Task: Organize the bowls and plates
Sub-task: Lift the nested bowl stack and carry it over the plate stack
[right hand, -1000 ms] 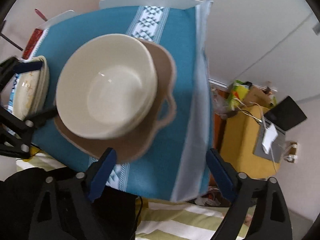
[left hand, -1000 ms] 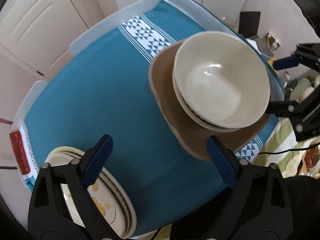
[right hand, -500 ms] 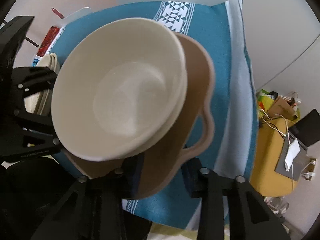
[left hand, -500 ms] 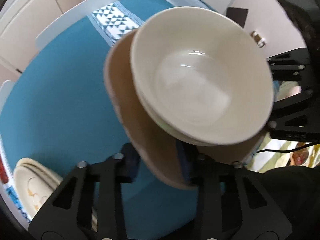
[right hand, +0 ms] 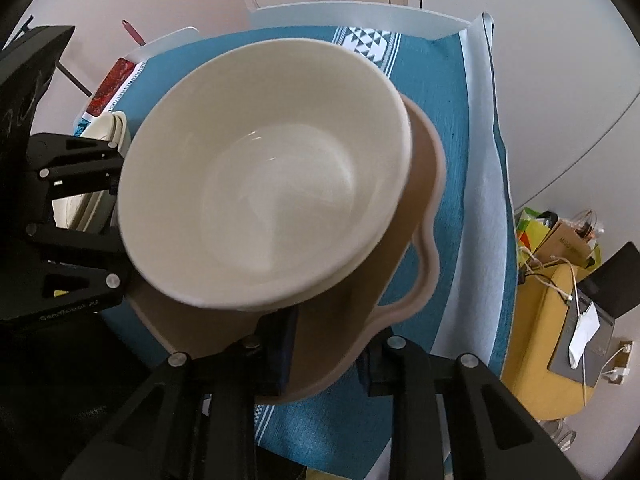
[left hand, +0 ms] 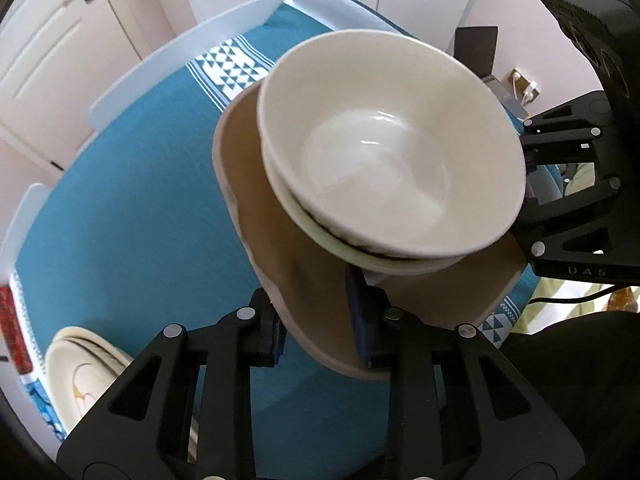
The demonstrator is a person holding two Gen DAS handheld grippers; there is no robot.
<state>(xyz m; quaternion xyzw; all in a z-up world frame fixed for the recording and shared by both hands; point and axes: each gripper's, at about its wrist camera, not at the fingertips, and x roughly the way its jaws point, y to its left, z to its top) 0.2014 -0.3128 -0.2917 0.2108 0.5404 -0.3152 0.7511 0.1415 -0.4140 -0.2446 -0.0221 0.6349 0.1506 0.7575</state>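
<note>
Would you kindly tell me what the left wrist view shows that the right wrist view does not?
Only the left wrist view shows a white door with a black handle. Only the right wrist view shows a yellow stand strewn with cables, beside the table. Both show the nested cream bowls on the tan plate, whose rim the left gripper and the right gripper each clamp, and the teal tablecloth.

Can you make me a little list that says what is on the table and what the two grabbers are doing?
Table cover: teal cloth
Brown plate: gripped at its rim from two sides
Cream bowls: stacked on the brown plate
Left hand-held gripper: shut on the brown plate's edge
Right hand-held gripper: jaws closing, brown plate's edge between them
Other plates: pale stack near the cloth's edge
</note>
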